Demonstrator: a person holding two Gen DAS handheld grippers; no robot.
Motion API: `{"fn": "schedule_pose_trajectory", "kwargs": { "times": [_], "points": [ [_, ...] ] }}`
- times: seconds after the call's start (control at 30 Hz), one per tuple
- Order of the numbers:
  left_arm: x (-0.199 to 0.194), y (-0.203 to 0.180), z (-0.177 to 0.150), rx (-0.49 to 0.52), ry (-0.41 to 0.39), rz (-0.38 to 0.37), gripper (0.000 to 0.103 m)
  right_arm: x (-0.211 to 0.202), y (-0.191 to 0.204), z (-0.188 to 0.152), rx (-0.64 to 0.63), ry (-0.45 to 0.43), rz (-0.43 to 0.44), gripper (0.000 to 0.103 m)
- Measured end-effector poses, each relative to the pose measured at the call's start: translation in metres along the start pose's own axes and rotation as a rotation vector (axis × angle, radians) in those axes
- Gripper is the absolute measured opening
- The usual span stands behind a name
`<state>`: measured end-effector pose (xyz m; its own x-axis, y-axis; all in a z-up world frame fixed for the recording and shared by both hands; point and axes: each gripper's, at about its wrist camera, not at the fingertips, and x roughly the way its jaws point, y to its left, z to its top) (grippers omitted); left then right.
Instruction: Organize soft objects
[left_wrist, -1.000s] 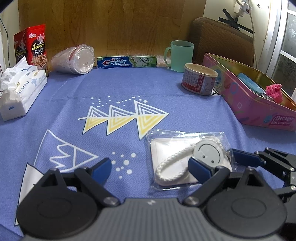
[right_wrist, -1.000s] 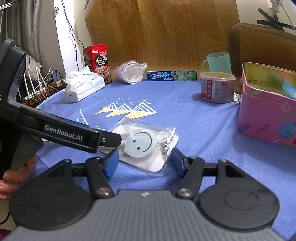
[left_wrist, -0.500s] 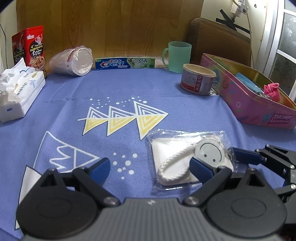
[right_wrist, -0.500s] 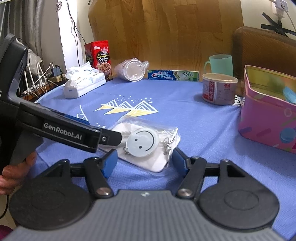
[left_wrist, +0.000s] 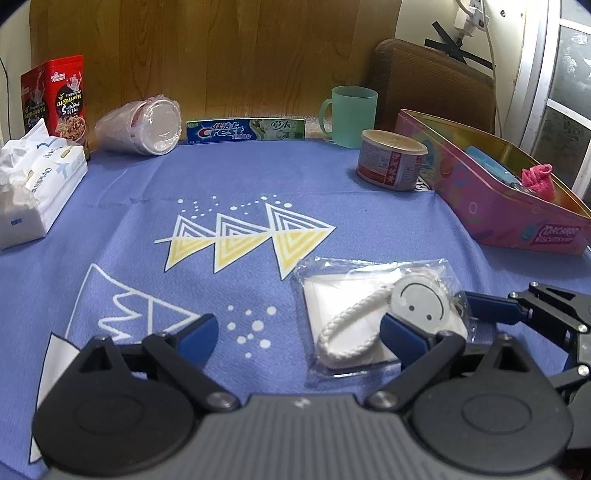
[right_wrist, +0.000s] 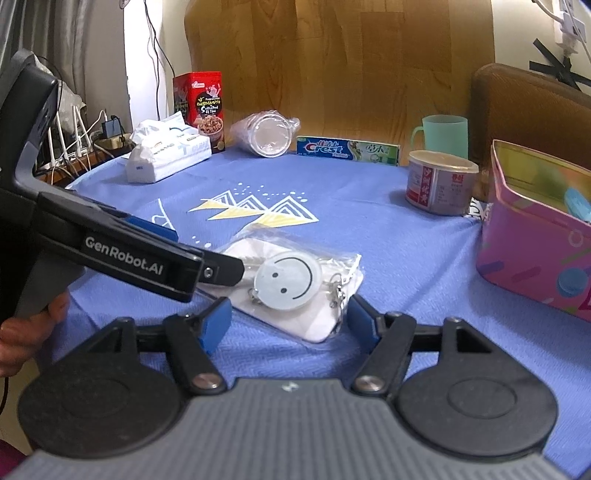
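Both sets of jaws stand wider than a second ago and are opening yet; neither hand has shifted, and the clear packet (left_wrist: 373, 314) lies where it lay. Left gripper (left_wrist: 303, 332): jaws near their widest, holding nothing; bare blue tablecloth (left_wrist: 258, 184) between them for most of the gap, the packet overlapping only the right-hand finger, whose blue pad sits at the packet's near edge beneath the smiley disc (left_wrist: 421, 301); whether pad and plastic touch is hard to call from this angle. Right gripper (right_wrist: 288, 321): jaws well apart, the packet's near corner lying between the pads, neither pad pressing on it. Packet flat on the cloth, holding a white folded piece, a white braided cord loop (left_wrist: 351, 332) and the disc. In the right wrist view the left gripper's black body crosses in from the left of the jaws, its tip over the packet's far-left edge; a hand (right_wrist: 33, 325) grips its handle. Ahead and to the right of both jaws, well apart from the packet: open pink tin (left_wrist: 491, 206) with a blue item and a pink cloth (left_wrist: 539, 177) inside. Far ahead: round can (left_wrist: 391, 164), green mug (left_wrist: 351, 114), toothpaste box (left_wrist: 243, 129), wrapped cup stack (left_wrist: 142, 127) on its side. Far ahead-left: tissue pack (left_wrist: 37, 188), red box (left_wrist: 55, 96).
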<state>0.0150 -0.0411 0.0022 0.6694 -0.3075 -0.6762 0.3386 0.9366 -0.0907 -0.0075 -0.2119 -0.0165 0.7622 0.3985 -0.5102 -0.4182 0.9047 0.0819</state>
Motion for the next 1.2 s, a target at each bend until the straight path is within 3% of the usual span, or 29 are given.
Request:
{"fn": "schedule_pose_trajectory", "kwargs": {
  "times": [1.2],
  "points": [
    [-0.0014,-0.0003,-0.0021,0.000,-0.006,0.002,0.099,0.0006,0.0016,-0.0008,-0.009,0.001,-0.005,0.073]
  ]
}}
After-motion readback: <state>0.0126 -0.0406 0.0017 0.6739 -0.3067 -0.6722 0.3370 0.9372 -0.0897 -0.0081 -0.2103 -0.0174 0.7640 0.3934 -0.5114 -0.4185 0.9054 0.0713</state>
